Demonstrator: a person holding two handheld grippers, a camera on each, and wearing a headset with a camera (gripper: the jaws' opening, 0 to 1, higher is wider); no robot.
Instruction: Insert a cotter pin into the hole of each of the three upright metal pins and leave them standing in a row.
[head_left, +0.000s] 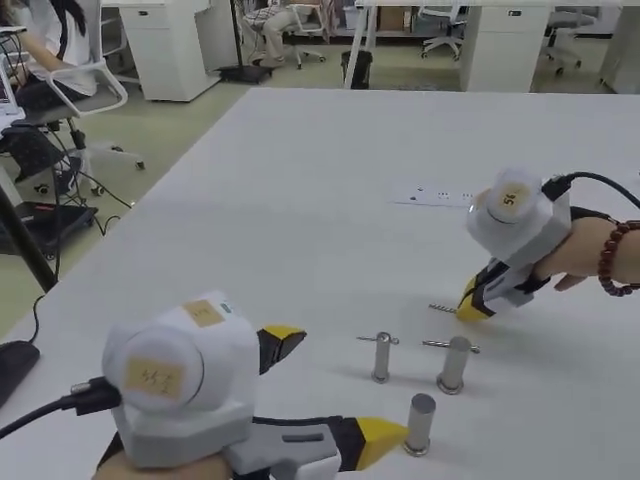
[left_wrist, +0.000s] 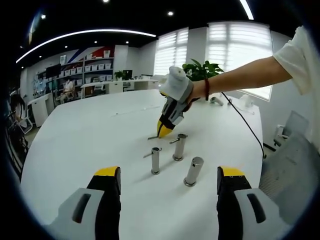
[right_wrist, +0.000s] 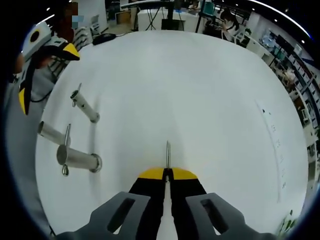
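right tongs (right_wrist: 168, 172): pressed together, pinching a cotter (right_wrist: 168, 151) by one end, the rest sticking straight ahead from the yellow tips toward the middle of the frame. in the head view, at the right of the frame (head_left: 470, 308), tilted down toward the table (head_left: 300, 200), with the cotter (head_left: 442, 308) pointing left, low over the top; cannot tell if touching. held in a hand (head_left: 585, 255) with a bead bracelet (head_left: 617, 258) on the wrist.

left tongs (head_left: 335, 385): spread wide, gripping nothing, at the lower left of the head view. in the left gripper view (left_wrist: 169, 174), one yellow tip at each side of the lower frame, the three pins ahead between them, and the right tongs (left_wrist: 164, 131) just beyond the pins.

pins: all upright on the table, close together, at the lower middle-right of the head view, set as a triangle and not as a row. first pin (head_left: 381, 357) with a second cotter (head_left: 378, 340) through its top. second pin (head_left: 454, 364) just to the right, with a third cotter (head_left: 450, 346) across its top. bare pin (head_left: 420, 424) below and between these two, just beside the lower tip of the left tongs, apart from it.

in the right gripper view, the same pins at the left of the frame: first pin (right_wrist: 85, 106), second pin (right_wrist: 77, 159), bare pin (right_wrist: 50, 132) partly behind.

socket strip (head_left: 435, 195) flat on the table, well apart, above the right tongs in the head view.
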